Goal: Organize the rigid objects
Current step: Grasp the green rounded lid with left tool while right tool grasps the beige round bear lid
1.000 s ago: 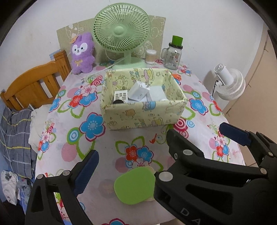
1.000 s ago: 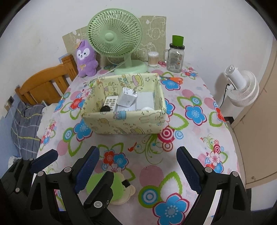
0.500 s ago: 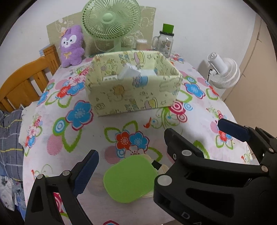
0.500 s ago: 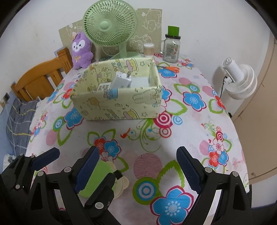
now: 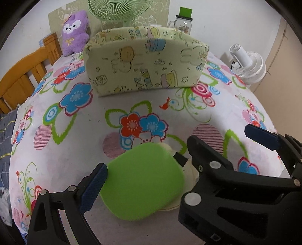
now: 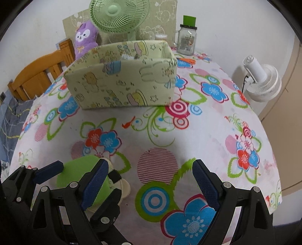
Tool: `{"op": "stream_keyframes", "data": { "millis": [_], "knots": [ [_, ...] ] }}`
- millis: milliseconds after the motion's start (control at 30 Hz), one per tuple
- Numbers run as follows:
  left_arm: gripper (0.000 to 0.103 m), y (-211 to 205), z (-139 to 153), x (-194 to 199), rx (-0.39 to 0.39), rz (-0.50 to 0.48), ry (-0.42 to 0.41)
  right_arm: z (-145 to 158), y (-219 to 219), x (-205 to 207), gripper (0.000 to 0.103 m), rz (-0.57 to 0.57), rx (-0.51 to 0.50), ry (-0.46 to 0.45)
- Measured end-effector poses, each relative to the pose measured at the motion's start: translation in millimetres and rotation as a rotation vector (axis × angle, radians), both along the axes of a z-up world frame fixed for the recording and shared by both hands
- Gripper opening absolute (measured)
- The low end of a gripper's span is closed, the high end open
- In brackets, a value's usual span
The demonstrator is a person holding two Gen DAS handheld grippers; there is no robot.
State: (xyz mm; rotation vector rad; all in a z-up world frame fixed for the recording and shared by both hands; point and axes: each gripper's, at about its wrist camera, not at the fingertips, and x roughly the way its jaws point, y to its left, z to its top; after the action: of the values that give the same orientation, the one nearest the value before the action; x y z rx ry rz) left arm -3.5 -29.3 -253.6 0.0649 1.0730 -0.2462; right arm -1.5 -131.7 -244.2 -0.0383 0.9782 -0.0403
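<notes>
Two handheld grippers hang low over a round table (image 6: 207, 132) draped in a flower-print cloth, at its near edge. The left gripper (image 5: 145, 177) stands with its jaws spread wide on either side of a flat green object (image 5: 143, 184), which lies on a cream-coloured piece near the table's front rim; whether the pads touch it cannot be told. The right gripper (image 6: 149, 181), just beside it, is also wide open with nothing but bare cloth between its fingers. An open stretch of cloth separates both tools from a pale yellow cartoon-print box (image 6: 122, 83) sitting mid-table, holding items too hidden to name. Behind the box, along the wall, stand a green desk fan (image 6: 117, 15), a purple plush toy (image 6: 85, 39) and a glass jar with a green lid (image 6: 187, 39). A wooden chair (image 6: 37, 75) crowds the table's left side; a white fan (image 6: 262, 79) stands off its right edge.
</notes>
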Motion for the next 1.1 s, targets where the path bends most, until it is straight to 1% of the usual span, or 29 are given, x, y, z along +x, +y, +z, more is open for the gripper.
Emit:
{"op": "stream_keyframes", "data": {
  "millis": [267, 467, 567, 767, 900, 967, 1000, 1100],
  "knots": [
    [0.099, 3.3, -8.8, -2.1, 0.038, -0.005, -0.016, -16.9, -0.9, -1.3, 0.092, -0.025, 0.024, 0.038],
    [0.1, 14.6, -10.0, 0.9, 0.016, 0.022, 0.003, -16.7, 7.7, 0.9, 0.092, -0.015, 0.024, 0.043],
    [0.103, 18.0, -11.7, 3.5, 0.01, 0.019, 0.014, -16.3, 10.1, 1.9, 0.092, -0.018, 0.024, 0.045],
    [0.103, 22.6, -15.6, 5.1, -0.028, 0.02, 0.039, -18.4, 11.1, 3.8, 0.092, -0.038, 0.024, 0.056],
    [0.103, 22.3, -15.9, 4.7, -0.028, 0.014, 0.035, -21.1, 11.2, 4.8, 0.092, -0.053, 0.023, 0.064],
    [0.1, 22.2, -14.8, 4.6, -0.024, 0.008, 0.026, -21.8, 10.6, 4.8, 0.092, -0.065, 0.023, 0.067],
    [0.096, 22.1, -13.6, 4.9, -0.028, -0.002, 0.021, -21.5, 9.1, 4.6, 0.092, -0.079, 0.018, 0.062],
    [0.096, 22.5, -13.8, 7.1, -0.029, -0.011, 0.029, -22.0, 6.6, 5.8, 0.092, -0.094, 0.025, 0.07]
  ]
}}
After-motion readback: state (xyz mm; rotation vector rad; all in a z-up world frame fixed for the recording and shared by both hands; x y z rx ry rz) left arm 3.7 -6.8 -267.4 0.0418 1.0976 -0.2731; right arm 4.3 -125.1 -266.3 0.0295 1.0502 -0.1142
